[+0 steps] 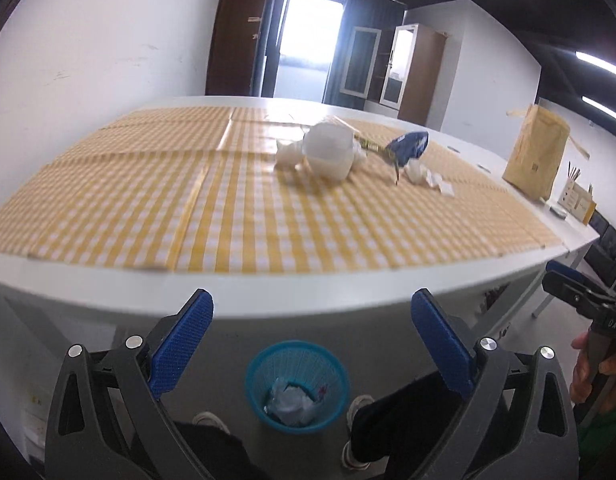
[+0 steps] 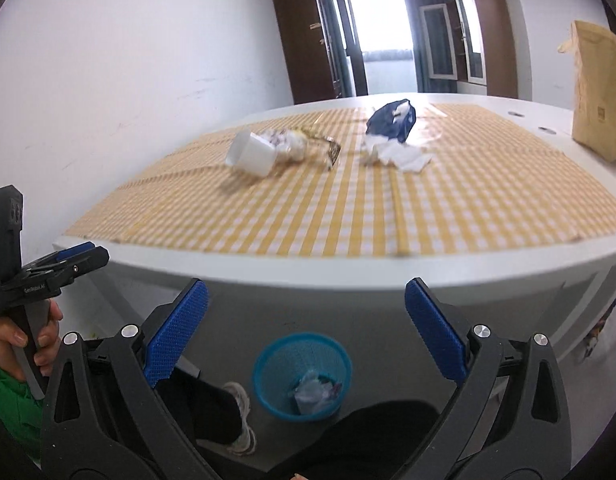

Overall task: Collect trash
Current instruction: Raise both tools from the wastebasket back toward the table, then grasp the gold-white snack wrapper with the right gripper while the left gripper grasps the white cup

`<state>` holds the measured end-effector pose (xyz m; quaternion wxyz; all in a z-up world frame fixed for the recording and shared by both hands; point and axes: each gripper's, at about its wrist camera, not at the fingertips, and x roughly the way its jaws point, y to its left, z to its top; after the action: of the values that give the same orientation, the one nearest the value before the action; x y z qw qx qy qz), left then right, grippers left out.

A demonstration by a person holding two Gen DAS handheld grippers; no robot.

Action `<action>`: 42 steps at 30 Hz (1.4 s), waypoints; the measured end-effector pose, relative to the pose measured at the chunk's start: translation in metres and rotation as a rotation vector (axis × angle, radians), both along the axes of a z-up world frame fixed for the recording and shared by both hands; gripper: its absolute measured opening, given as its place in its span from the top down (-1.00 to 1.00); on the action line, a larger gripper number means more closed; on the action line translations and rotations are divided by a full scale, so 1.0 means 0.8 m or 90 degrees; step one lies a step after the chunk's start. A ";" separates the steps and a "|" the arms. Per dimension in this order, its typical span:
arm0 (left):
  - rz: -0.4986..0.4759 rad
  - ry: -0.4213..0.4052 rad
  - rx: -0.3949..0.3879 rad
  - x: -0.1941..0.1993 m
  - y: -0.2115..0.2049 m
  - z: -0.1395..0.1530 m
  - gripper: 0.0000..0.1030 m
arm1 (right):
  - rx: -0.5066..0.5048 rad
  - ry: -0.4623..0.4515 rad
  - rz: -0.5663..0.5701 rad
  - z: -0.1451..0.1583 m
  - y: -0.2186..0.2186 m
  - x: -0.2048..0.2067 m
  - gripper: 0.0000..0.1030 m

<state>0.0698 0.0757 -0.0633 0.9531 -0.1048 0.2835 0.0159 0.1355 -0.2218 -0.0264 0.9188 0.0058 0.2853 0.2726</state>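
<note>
My left gripper (image 1: 312, 310) is open and empty, held in front of the table's near edge above a blue mesh bin (image 1: 296, 386) on the floor that holds crumpled paper. My right gripper (image 2: 306, 298) is open and empty too, over the same bin (image 2: 302, 376). On the yellow checked tablecloth (image 1: 228, 216) lie a tipped white plastic cup (image 1: 327, 152), crumpled white tissues (image 1: 423, 176), a blue wrapper (image 1: 409, 146) and a thin gold-tipped stick. The right wrist view shows the cup (image 2: 252, 154), the blue wrapper (image 2: 391, 120) and the tissues (image 2: 403, 158).
A brown paper bag (image 1: 535, 152) stands at the table's right side, with a small box of pencils (image 1: 577, 200) beyond it. The person's legs and white shoes (image 2: 240, 420) flank the bin. Each view catches the other hand-held gripper at its edge.
</note>
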 end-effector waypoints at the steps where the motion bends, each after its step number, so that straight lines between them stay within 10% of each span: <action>1: -0.001 0.000 -0.005 0.008 0.003 0.003 -0.89 | 0.003 -0.003 -0.002 0.005 0.000 0.005 -0.83; 30: 0.025 0.055 -0.055 0.174 0.053 0.034 -0.76 | -0.034 -0.005 0.028 0.047 0.079 0.186 -0.66; 42: 0.023 0.084 -0.105 0.246 0.062 0.023 -0.60 | -0.061 0.077 0.036 0.032 0.125 0.266 -0.38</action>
<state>0.2667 0.1254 -0.0448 0.9199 -0.1870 0.3444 0.0169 0.3484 -0.1220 -0.0011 0.8911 -0.0296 0.3528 0.2838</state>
